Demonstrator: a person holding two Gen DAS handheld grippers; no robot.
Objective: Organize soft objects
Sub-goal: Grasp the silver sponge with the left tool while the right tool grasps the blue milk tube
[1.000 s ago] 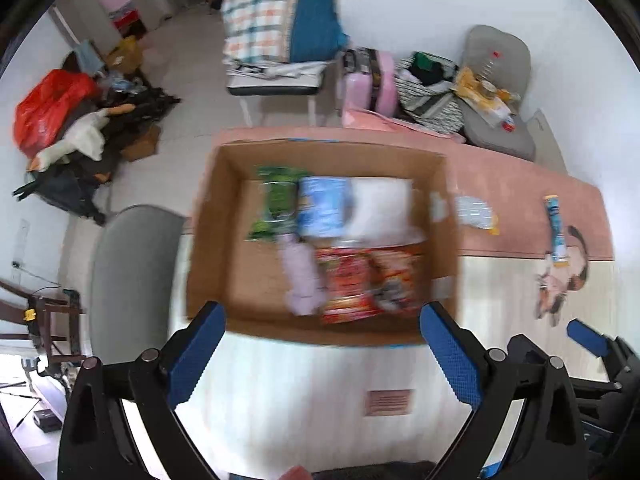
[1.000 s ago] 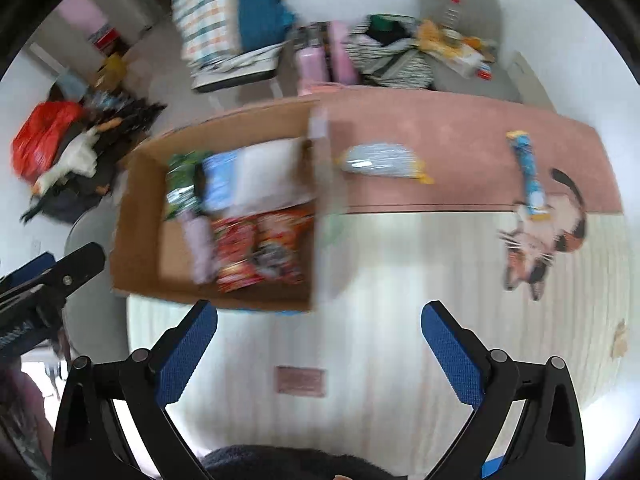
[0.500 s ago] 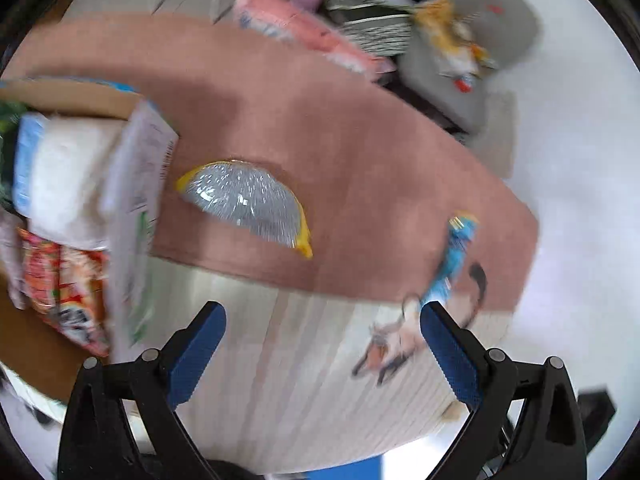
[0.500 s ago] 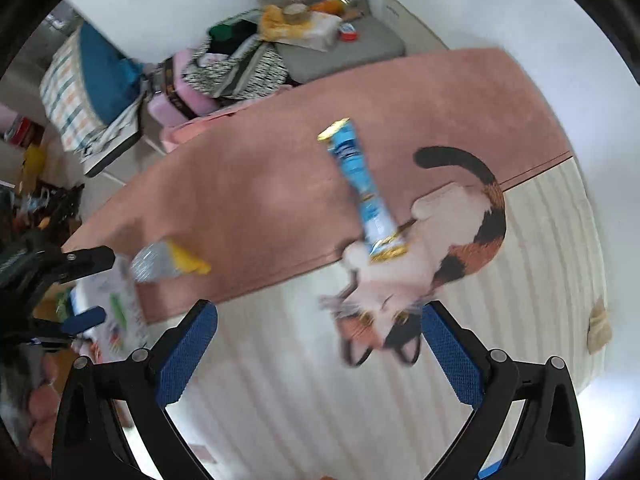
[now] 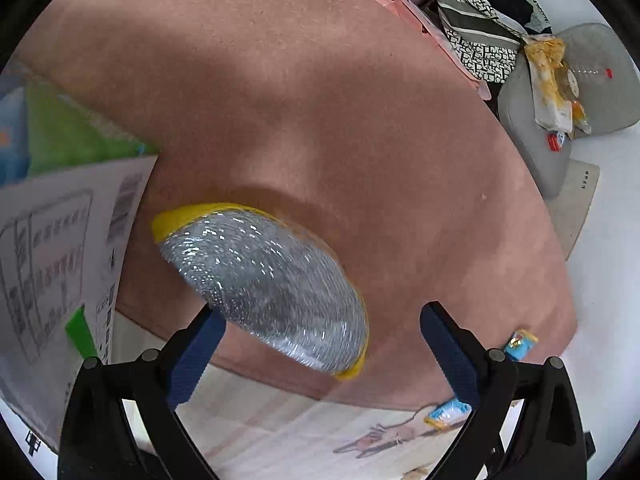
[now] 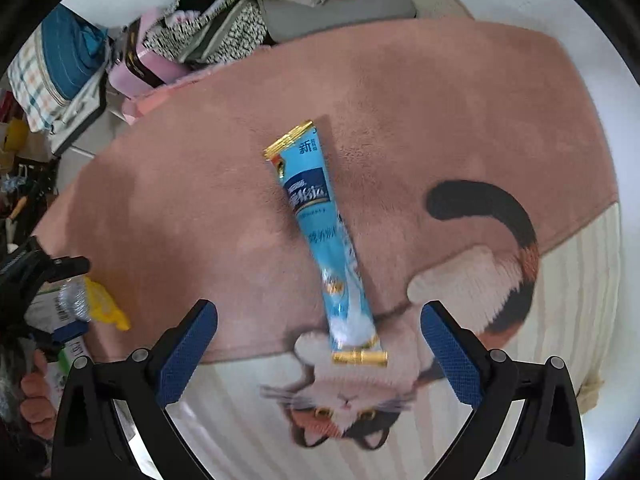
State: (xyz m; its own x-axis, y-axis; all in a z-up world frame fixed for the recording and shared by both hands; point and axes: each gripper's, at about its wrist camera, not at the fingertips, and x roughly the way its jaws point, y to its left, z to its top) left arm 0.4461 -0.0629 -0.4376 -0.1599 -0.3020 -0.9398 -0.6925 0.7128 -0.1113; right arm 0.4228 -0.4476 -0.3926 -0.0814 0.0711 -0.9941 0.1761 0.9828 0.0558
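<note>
A silver packet with yellow ends (image 5: 264,280) lies on the pink part of the cat rug (image 5: 360,140). My left gripper (image 5: 320,354) is open, its fingers either side of the packet's near end, just above it. A long blue tube packet with gold ends (image 6: 328,236) lies on the rug (image 6: 420,100) over the cat picture. My right gripper (image 6: 318,354) is open and hovers over the tube's near end. The silver packet (image 6: 86,300) and the left gripper also show at the left edge of the right wrist view.
The cardboard box's flap with printed labels (image 5: 60,248) stands at the left, close to the silver packet. A grey cushion with items (image 5: 568,92), patterned bags (image 6: 208,36) and a folded checked blanket (image 6: 56,64) lie beyond the rug's far edge.
Both grippers have moved away from the box and down toward the rug. The left has closed in on the silver packet, the right on the blue tube. Both stay open.
</note>
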